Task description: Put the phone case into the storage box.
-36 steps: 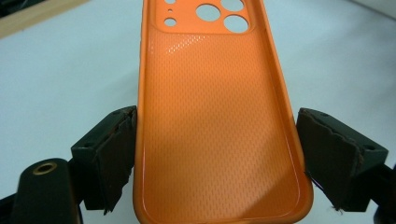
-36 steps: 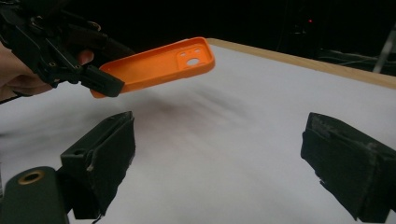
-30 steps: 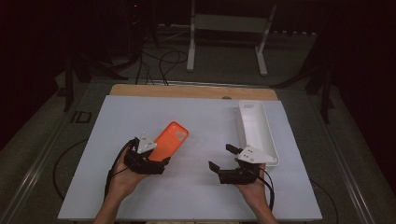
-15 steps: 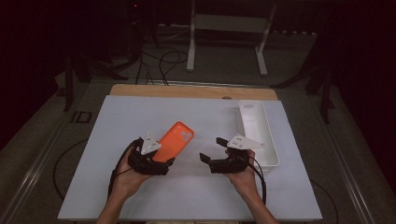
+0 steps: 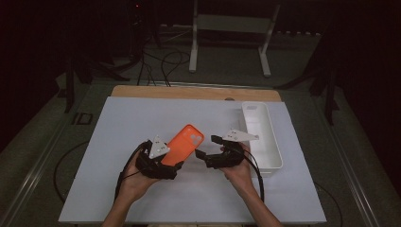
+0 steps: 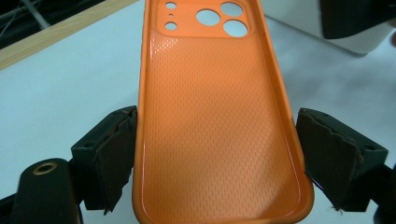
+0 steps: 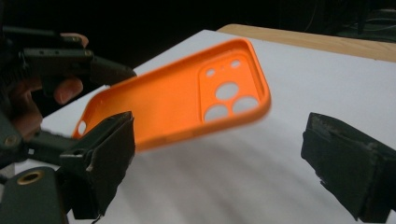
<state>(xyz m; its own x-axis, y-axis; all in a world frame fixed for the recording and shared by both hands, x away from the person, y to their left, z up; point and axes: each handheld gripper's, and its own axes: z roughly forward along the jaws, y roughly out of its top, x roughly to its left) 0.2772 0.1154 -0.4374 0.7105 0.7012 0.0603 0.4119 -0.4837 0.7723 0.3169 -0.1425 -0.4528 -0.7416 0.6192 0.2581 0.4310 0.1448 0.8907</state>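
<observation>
The left gripper (image 6: 215,154) clamps the light, bendy orange phone case (image 6: 215,116) across its long edges, while the right gripper (image 7: 233,158) gapes empty, best placed to take the camera end.

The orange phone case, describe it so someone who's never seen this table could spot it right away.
On the white table, look near the middle of the front half, left of the long white tray. The phone case is held clear of the surface, clamped by its long edges in the left gripper. It is the one bright orange thing there, open side up, with round camera holes at its far end.
</observation>
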